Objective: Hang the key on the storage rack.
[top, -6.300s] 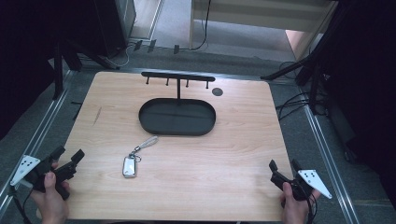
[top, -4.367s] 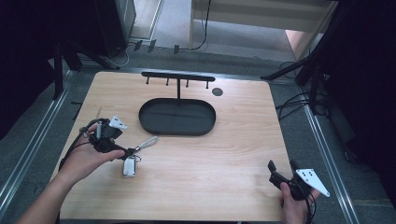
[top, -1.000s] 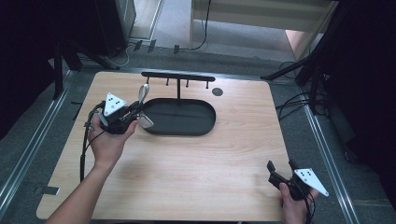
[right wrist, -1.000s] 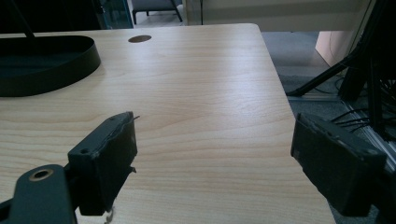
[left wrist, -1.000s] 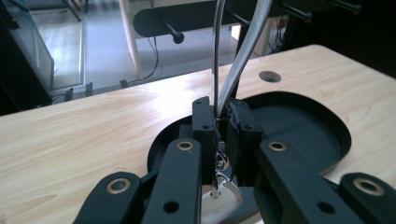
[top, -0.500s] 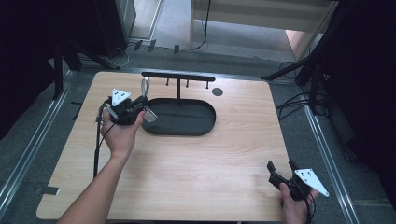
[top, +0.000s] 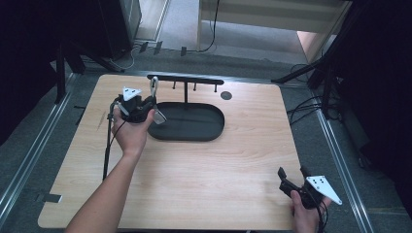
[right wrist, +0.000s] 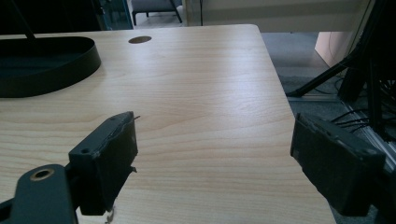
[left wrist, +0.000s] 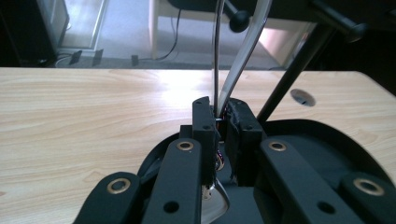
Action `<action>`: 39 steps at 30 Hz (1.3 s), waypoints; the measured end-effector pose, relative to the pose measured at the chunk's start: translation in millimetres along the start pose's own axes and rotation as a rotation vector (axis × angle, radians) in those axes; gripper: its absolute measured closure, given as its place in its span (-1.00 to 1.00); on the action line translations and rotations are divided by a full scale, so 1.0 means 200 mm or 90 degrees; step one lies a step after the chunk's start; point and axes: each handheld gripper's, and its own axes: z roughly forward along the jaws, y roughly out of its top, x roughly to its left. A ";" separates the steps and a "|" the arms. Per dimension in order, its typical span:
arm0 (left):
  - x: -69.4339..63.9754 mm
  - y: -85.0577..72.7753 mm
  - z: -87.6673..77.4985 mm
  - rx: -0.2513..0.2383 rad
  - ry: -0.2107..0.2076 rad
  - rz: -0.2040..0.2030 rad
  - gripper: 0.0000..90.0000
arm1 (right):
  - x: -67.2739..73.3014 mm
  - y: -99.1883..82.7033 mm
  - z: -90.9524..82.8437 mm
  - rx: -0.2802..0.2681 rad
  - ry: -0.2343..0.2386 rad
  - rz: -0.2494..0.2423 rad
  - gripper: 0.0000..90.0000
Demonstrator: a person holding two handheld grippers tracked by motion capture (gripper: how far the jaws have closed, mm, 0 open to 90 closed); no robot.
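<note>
My left forearm reaches up across the tabletop (top: 194, 174) from its near left edge, wrist straight, hand wrapped around my left tool (top: 145, 104) at the left end of the black oval tray (top: 194, 133). The tool points toward the far side of the tabletop, its grey three-cornered plate facing up, its cable trailing back along my arm. Its jaws are pressed together on the key strap (left wrist: 233, 60): in the left gripper view the two strands of the silvery loop rise from between the jaws, close together at the pinch and spreading as they climb toward the hooks of the black rack (top: 184, 80) that stands at the tray's far rim. In the high view the loop (top: 154, 85) stands just beside the rack's left end; I cannot tell whether it touches a hook. The key fob (top: 159, 116) hangs below the jaws, over the tray's left end, and a pale rounded part of it (left wrist: 215, 200) shows under the jaws in the left gripper view. Apart from that I see nothing lying in the tray.

My right hand rests at the near right corner of the tabletop, well apart from the tray, with my right tool (top: 293, 178) level and aimed toward the tabletop's middle. Its jaws are spread wide with nothing but bare wood between them (right wrist: 212, 154).
</note>
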 end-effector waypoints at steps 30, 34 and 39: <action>0.02 0.02 0.05 -0.006 -0.012 0.024 0.71 | 0.01 0.00 0.00 0.004 0.001 -0.010 -0.67; 0.02 0.04 0.06 -0.010 -0.014 0.021 0.71 | 0.01 0.00 0.00 0.005 0.002 -0.012 -0.67; 0.01 0.04 0.07 -0.008 -0.016 0.018 0.69 | 0.01 0.00 0.00 0.005 0.002 -0.010 -0.67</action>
